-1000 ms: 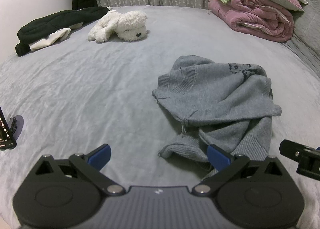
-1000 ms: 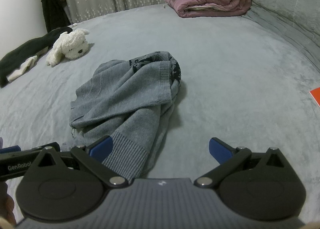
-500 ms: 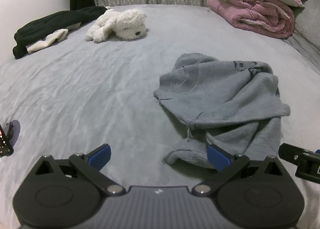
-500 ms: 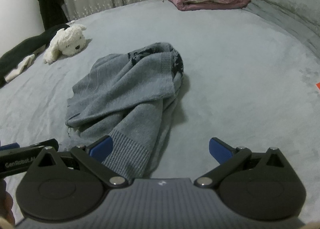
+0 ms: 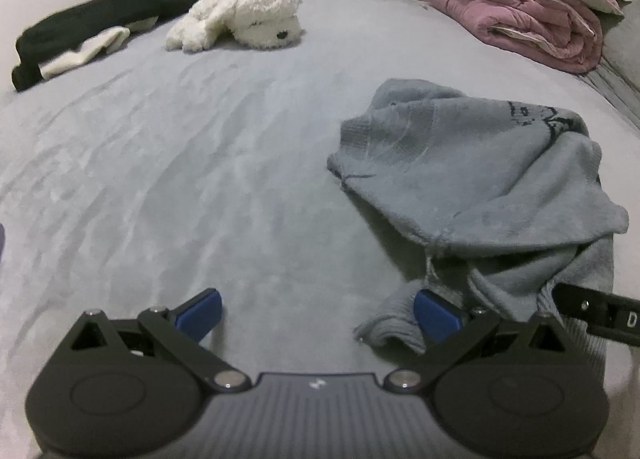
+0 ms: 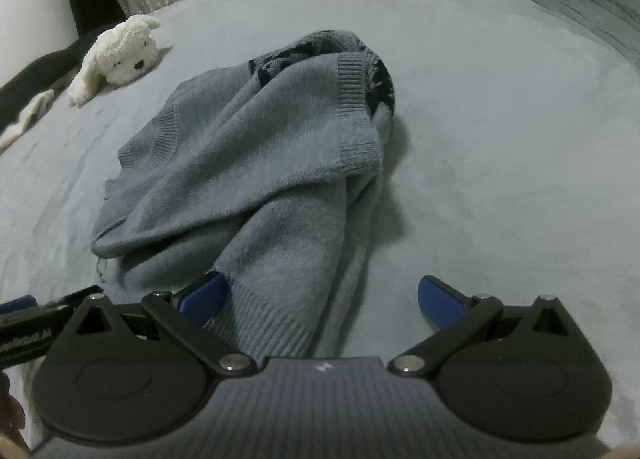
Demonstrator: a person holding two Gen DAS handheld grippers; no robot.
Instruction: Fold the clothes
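Observation:
A grey knit sweater [image 5: 472, 187] [image 6: 256, 179] with a dark print lies crumpled on the grey bed. My left gripper [image 5: 318, 313] is open, low over the bed; its right blue pad [image 5: 436, 317] sits beside a ribbed cuff [image 5: 390, 329] at the sweater's near edge. My right gripper [image 6: 322, 299] is open too, and the ribbed hem of the sweater [image 6: 268, 327] lies between its fingers, close to the left pad [image 6: 202, 299]. Part of the right gripper's body [image 5: 600, 313] shows at the right edge of the left wrist view.
A white plush dog [image 5: 240, 17] [image 6: 120, 55] lies at the far side of the bed, next to black and white clothes [image 5: 84, 33]. A rolled pink quilt [image 5: 532, 23] with green cloth on top is at the far right. Curtains hang behind.
Both grippers have moved forward and lower toward the sweater, which now looks larger. The right gripper's fingers have come around the ribbed hem. Both stay open.

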